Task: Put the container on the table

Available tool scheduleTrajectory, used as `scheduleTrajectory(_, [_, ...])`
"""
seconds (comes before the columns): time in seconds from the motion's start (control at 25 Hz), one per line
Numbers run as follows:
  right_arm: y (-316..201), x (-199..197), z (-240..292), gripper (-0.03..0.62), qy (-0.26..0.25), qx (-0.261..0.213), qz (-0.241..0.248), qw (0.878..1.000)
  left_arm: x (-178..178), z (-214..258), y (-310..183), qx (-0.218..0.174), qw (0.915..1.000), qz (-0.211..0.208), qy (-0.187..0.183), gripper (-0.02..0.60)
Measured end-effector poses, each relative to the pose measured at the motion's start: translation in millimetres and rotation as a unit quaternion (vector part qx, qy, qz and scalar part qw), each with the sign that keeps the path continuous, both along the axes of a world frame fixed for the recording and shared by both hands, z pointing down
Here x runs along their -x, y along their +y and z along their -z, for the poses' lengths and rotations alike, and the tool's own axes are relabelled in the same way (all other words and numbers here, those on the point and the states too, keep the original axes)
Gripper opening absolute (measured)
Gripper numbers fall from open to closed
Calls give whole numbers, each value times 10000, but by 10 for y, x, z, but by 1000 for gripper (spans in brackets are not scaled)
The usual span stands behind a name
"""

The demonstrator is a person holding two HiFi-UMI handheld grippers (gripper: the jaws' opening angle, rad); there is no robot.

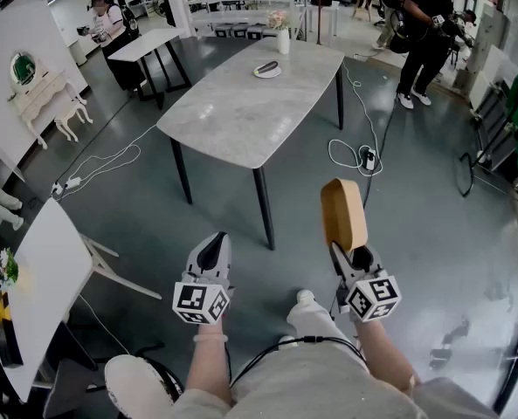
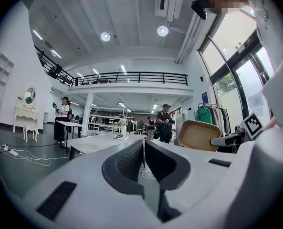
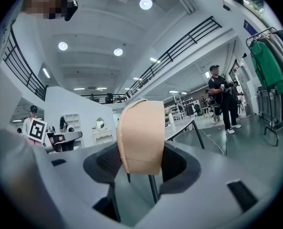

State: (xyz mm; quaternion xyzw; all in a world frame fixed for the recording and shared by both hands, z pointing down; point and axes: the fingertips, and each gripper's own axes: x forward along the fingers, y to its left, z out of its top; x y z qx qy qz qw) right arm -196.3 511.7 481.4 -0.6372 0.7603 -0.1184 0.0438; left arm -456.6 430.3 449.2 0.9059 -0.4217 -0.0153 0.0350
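Floor [image 1: 442, 234] of glossy grey concrete spreads across the hall, and on it ahead stands the long marble table [image 1: 241, 112] on thin dark legs, its near corner closest to the person. A white table [image 1: 40, 269] juts in at the lower left, and another white table [image 1: 149, 42] stands farther off on the left with a person [image 1: 108, 20] just behind it. Two more people [image 1: 424, 33] stand beyond the marble table's right side. White cables [image 1: 356, 154] loop over the floor just right of the marble table, and another cable [image 1: 101, 164] trails off to its left. Near the far end of the marble top lie a shallow dish [image 1: 267, 70] and, beyond it, a small vase [image 1: 282, 38] of flowers. The container [image 1: 343, 214] is tan, smooth and round-edged, standing upright on edge in the air above the floor, short of the marble table; the right gripper [image 1: 348, 250] clamps its lower edge between both pads. The left gripper [image 1: 211, 246] is level beside it with its jaws closed together on nothing
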Motion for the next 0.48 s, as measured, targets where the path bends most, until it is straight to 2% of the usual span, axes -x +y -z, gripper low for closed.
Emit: scheduleTrajectory(0.48, [-8, -66, 20, 227, 18, -49, -66, 10000, -34, 15, 11, -24, 10000, -5, -11, 15])
